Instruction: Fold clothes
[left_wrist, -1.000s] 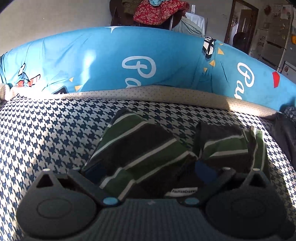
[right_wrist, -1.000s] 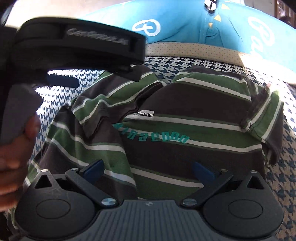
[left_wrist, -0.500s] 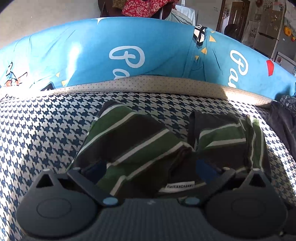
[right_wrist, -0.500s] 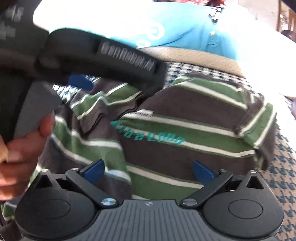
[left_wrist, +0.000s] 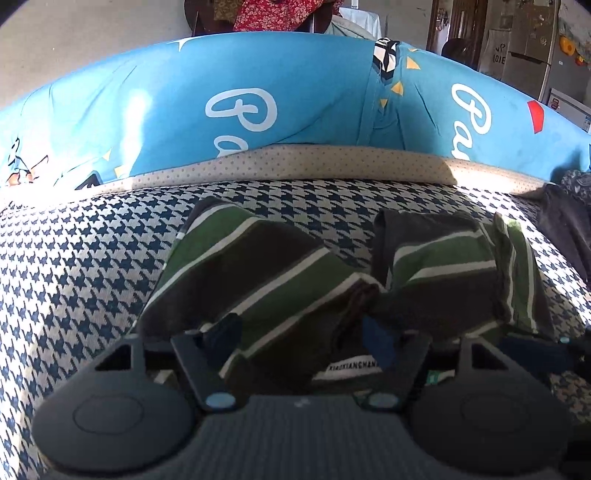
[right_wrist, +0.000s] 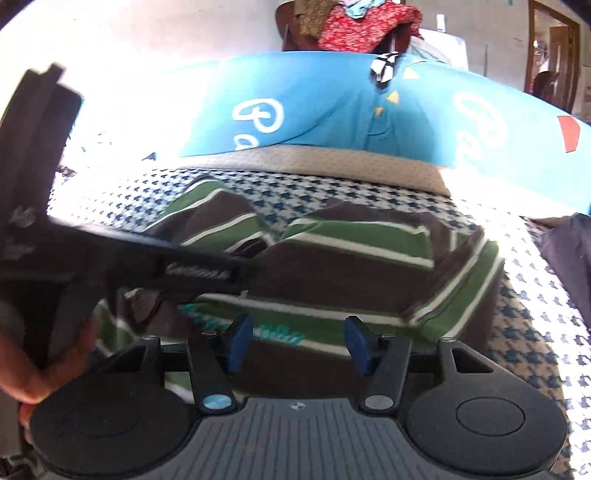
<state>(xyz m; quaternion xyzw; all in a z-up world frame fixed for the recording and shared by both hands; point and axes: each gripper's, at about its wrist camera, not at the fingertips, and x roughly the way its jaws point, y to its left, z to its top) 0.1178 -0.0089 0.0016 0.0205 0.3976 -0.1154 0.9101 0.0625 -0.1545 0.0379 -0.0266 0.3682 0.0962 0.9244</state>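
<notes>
The striped shirt (left_wrist: 280, 280) lies crumpled on the houndstooth-covered bed (left_wrist: 74, 266), straight ahead of and below both grippers, its near edge running crosswise under them. The left gripper (left_wrist: 301, 338) has its jaws closing around the neck area, where the white label (left_wrist: 352, 367) sits; cloth lies between the blue pads (left_wrist: 376, 343), though I cannot tell that they press on it yet. The right gripper (right_wrist: 297, 345) sits to the shirt's right, jaws also closing, with the teal lettering (right_wrist: 273, 330) and a green band between them; its pads look just clear of the fabric. Both are about equally near, so the coming pinch seems to turn on catching that near edge at two points.

The shirt is dark brown with green bands edged in white. One sleeve (left_wrist: 509, 266) bunches at the right; the fabric is rumpled, soft and likely to slip. A blue printed bedcover (left_wrist: 295, 103) rises behind it.
</notes>
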